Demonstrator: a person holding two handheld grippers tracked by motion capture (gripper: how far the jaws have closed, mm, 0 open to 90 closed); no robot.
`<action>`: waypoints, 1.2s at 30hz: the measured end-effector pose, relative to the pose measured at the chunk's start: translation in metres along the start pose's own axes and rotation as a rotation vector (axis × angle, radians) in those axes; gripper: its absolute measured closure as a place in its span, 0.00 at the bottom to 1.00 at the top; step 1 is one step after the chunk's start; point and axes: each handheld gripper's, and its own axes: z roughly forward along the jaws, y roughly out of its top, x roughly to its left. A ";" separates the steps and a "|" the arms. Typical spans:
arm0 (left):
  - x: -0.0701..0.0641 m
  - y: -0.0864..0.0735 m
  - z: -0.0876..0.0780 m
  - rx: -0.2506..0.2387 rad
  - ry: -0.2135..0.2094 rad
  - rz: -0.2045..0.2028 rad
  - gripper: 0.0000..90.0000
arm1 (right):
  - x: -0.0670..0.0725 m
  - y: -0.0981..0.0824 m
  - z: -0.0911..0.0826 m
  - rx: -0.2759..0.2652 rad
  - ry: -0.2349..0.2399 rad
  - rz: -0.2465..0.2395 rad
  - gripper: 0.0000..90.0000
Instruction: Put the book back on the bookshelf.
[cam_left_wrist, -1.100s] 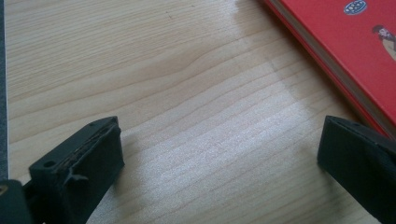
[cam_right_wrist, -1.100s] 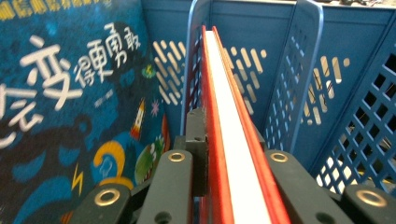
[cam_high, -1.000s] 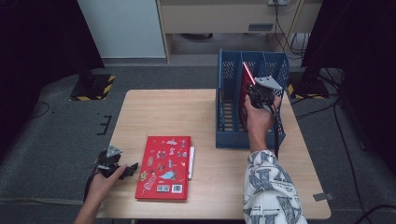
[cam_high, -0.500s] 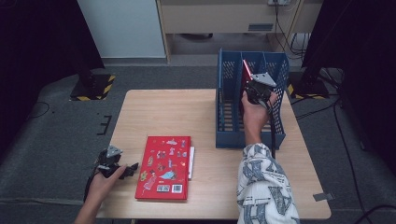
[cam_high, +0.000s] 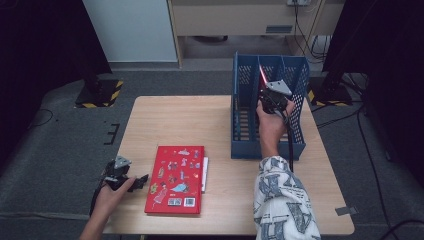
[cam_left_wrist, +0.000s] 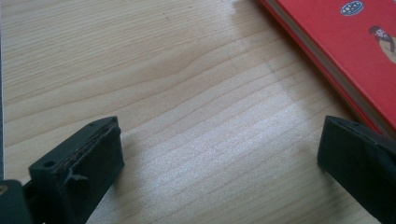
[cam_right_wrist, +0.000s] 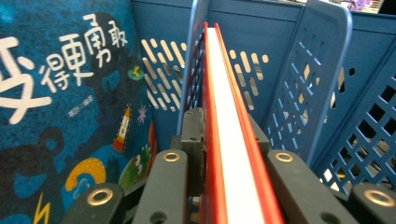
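A thin red book (cam_high: 261, 75) stands on edge in a blue slotted rack (cam_high: 295, 100) at the table's far right. My right gripper (cam_high: 268, 86) is shut on its near end. In the right gripper view the red book (cam_right_wrist: 224, 84) runs between the jaws of the right gripper (cam_right_wrist: 226, 135), whose pads lie against its covers; the jaws have just been opening a little. A red picture book (cam_high: 175, 172) lies flat at the front left. My left gripper (cam_high: 140, 182) rests open on the wood just left of it, with nothing between its jaws.
A dark blue book (cam_right_wrist: 60, 93) with white lettering stands in the rack's compartment left of the red one, behind a blue divider (cam_right_wrist: 327, 70). The wooden table (cam_high: 190, 120) stretches between the flat book and the rack. The flat book's edge (cam_left_wrist: 345, 42) sits by the left gripper (cam_left_wrist: 219, 158).
My right gripper has drifted slightly left over the rack with the red book in it. The left gripper and the flat red picture book have not moved.
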 end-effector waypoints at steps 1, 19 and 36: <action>0.000 0.000 0.000 0.000 0.000 0.000 0.00 | 0.000 0.000 0.000 -0.001 0.007 0.001 0.83; -0.001 0.000 0.000 -0.001 0.003 0.000 0.00 | -0.009 -0.010 -0.026 0.002 0.089 0.010 0.54; -0.001 0.000 0.000 -0.001 0.004 -0.002 0.00 | -0.014 -0.031 -0.042 0.020 0.123 0.007 0.59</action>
